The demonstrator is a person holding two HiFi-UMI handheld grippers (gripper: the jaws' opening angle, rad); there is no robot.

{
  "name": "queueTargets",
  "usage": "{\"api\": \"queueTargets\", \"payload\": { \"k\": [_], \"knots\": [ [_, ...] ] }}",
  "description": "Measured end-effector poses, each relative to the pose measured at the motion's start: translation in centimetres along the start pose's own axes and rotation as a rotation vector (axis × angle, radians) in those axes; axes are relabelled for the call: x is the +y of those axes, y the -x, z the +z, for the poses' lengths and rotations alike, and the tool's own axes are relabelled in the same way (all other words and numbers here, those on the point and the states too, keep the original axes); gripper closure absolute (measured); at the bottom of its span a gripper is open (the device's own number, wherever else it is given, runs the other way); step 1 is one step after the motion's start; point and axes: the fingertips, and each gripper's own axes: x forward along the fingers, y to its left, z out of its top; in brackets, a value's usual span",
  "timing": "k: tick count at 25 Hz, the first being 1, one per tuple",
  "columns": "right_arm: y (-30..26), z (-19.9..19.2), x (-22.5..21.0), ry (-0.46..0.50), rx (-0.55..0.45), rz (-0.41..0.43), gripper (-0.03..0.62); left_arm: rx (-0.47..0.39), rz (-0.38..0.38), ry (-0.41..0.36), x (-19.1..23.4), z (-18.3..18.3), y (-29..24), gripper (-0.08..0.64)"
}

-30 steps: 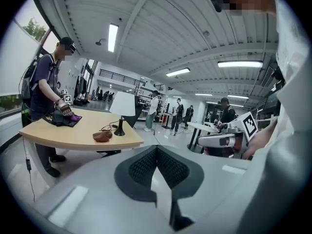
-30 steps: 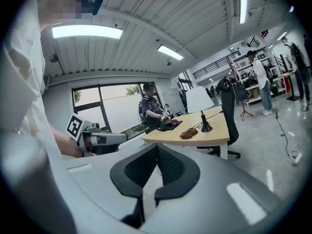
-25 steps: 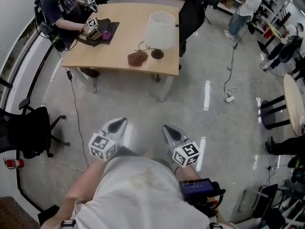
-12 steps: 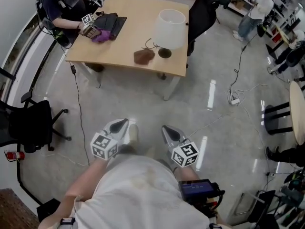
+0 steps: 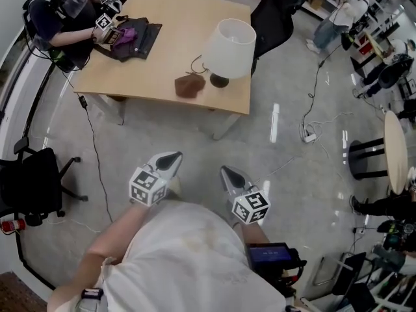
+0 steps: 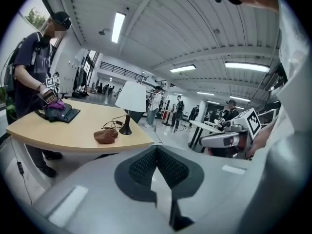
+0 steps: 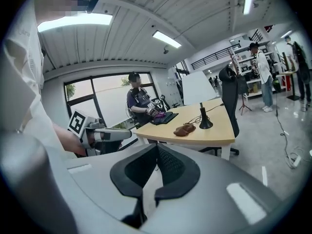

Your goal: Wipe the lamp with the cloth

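Observation:
A lamp (image 5: pixel 229 47) with a white shade stands near the front right edge of a wooden table (image 5: pixel 149 70), its cord coiled beside it. Just left of the lamp's base lies a crumpled brown cloth (image 5: pixel 189 86). The left gripper view also shows the lamp (image 6: pixel 130 97) and the cloth (image 6: pixel 106 136), as does the right gripper view, with the lamp (image 7: pixel 203 117) and the cloth (image 7: pixel 185 129). My left gripper (image 5: pixel 170 162) and right gripper (image 5: pixel 227 175) are held side by side over the floor, well short of the table. Both are shut and hold nothing.
Another person (image 5: pixel 58 18) at the table's far left works with grippers on a dark garment (image 5: pixel 130 38). A black office chair (image 5: pixel 273 15) stands behind the lamp, another chair (image 5: pixel 32 187) at left. Cables and a power strip (image 5: pixel 309 135) lie on the floor at right, near a round table (image 5: pixel 393 151).
Both grippers have moved forward together and the table with the lamp and cloth now looks somewhat nearer. The jaws stayed shut.

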Motion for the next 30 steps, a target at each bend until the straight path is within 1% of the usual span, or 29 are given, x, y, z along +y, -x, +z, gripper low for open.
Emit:
{"api": "queueTargets", "payload": {
  "k": [5,9,13,17,21,25,30],
  "knots": [
    [-4.4,2.0,-0.1,0.013,0.010,-0.022,0.578,0.005,-0.040,0.005,3.9,1.2,-1.5,0.558],
    [-7.4,2.6,0.1,0.014,0.038,-0.043,0.578,0.012,-0.067,0.003,6.3,1.9,-1.9,0.558],
    [-10.1,3.1,0.5,0.038,0.074,-0.054,0.578,0.016,-0.069,0.005,8.5,2.2,-1.7,0.558],
    [-12.6,3.0,0.7,0.068,0.118,-0.022,0.578,0.010,-0.041,0.029,10.4,2.3,-1.4,0.558],
    [-15.2,3.0,-0.2,0.092,0.156,0.002,0.578,0.024,-0.024,0.047,11.6,1.7,-1.7,0.558],
    [-18.3,2.9,-1.7,0.122,0.193,0.045,0.578,0.036,-0.014,0.024,12.5,2.0,-2.6,0.558],
    [-21.9,3.2,-4.2,0.195,0.244,0.105,0.578,0.055,0.044,0.025,14.5,3.5,-5.1,0.558]
  ]
}}
